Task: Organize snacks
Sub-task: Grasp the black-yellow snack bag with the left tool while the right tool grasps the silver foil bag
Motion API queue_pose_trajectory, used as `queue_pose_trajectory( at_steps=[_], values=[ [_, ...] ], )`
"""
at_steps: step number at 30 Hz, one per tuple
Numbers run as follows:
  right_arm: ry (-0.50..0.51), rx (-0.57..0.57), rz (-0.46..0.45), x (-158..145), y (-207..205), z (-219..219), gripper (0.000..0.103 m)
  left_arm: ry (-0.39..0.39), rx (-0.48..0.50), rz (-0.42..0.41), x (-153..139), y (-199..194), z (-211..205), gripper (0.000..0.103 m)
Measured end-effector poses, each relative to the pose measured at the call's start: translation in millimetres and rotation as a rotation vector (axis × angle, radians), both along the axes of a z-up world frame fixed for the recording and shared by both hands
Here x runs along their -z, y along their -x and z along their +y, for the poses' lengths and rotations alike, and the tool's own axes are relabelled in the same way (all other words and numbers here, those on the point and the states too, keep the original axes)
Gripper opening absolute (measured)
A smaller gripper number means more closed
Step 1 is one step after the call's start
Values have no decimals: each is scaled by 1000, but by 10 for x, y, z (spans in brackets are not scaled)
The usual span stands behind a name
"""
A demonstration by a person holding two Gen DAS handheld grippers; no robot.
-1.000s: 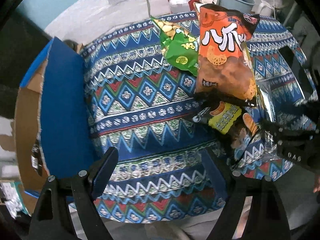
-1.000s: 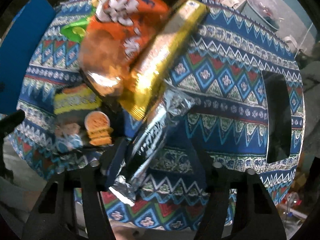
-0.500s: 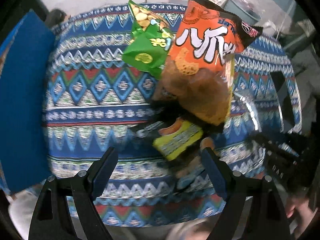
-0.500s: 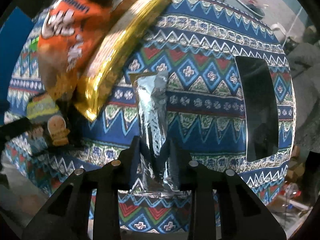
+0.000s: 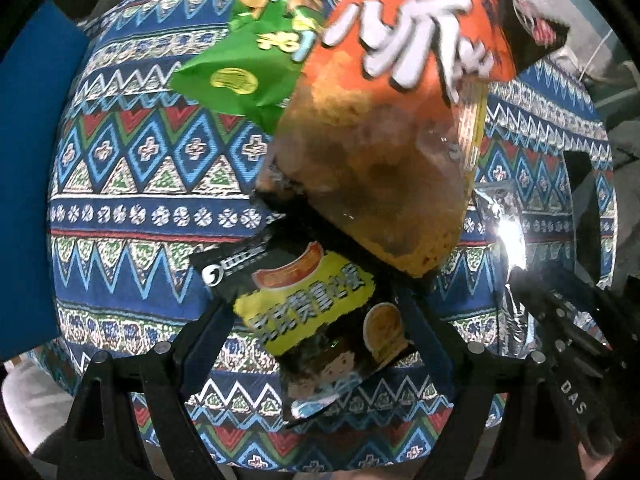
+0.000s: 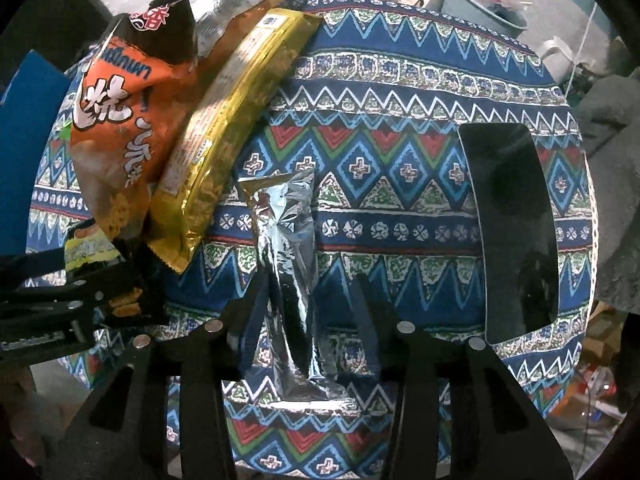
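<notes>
On your far left a flat blue panel (image 5: 28, 184) stands along the edge of the patterned tablecloth (image 5: 132, 184). Next to it, toward the middle, the green snack bag (image 5: 248, 72) lies on the cloth with its right side tucked under the big orange snack bag (image 5: 400, 128).

Your left gripper (image 5: 320, 320) hovers low over the cloth, jaws spread wide. The black-and-yellow snack packet (image 5: 316, 312) lies between its fingers (image 5: 208, 332), its upper end running under the orange bag's lower edge. Neither pad visibly presses on the packet, so this claw reads as released.

Moving right in the right wrist view, the orange bag (image 6: 120, 128) leans against a long gold snack packet (image 6: 228, 136), which lies diagonally with its lower corner close to the left gripper's black frame (image 6: 68, 308). A pale silver bag (image 6: 232, 4) peeks out behind both at the top.

Just right of the gold packet, the crinkled silver foil packet (image 6: 288, 256) lies lengthwise on the cloth, its far end near the gold packet's lower edge. Your right gripper (image 6: 308, 320) straddles the near half of this foil packet. The left finger (image 6: 252, 320) sits right at the foil; the right finger stands a little off it, with cloth showing between. The claw looks parted, not clenched on the foil.

On the far right a dark rectangular slab (image 6: 512, 224) lies flat on the cloth, well apart from the snacks.
</notes>
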State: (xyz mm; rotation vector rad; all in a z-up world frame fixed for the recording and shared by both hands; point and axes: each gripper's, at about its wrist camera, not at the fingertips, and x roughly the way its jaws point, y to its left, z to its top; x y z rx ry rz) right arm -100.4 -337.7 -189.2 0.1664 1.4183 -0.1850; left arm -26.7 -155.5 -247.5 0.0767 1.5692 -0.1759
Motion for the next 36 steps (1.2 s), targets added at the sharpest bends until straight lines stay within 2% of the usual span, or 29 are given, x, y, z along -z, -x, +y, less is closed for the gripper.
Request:
queue_pose_trajectory(
  at_steps=[6,10,12,13,15,18,20,22,25,31,36],
  values=[
    [-20,-13,2,92,73,79,43,-43,77,12,227,-11,-225,89],
    [-20,-14,5,213,49,70,43,-92,159,-29,298,21,-356,89],
    [-13,-26,4,245,30,60,43,-86,182,-42,306,41,-384,88],
    [-9,-34,5,278,14,86,43,-83,189,-45,272,31,-379,87],
    [6,-51,12,335,-57,168,43,-74,209,-65,241,66,-382,76],
    [41,-74,24,424,-80,258,42,-70,235,-74,187,145,-373,66],
    [62,-85,27,440,-85,319,27,-70,250,-79,171,163,-324,65],
    [62,-93,21,445,-85,349,27,-80,271,-92,152,200,-252,65],
    [65,-91,5,399,-79,388,26,-104,295,-113,125,257,-88,65],
    [64,-72,-60,62,-69,346,26,-117,305,-139,61,311,235,65],
    [64,-75,-112,-161,-105,406,26,-120,309,-188,-148,294,557,65]
  ],
)
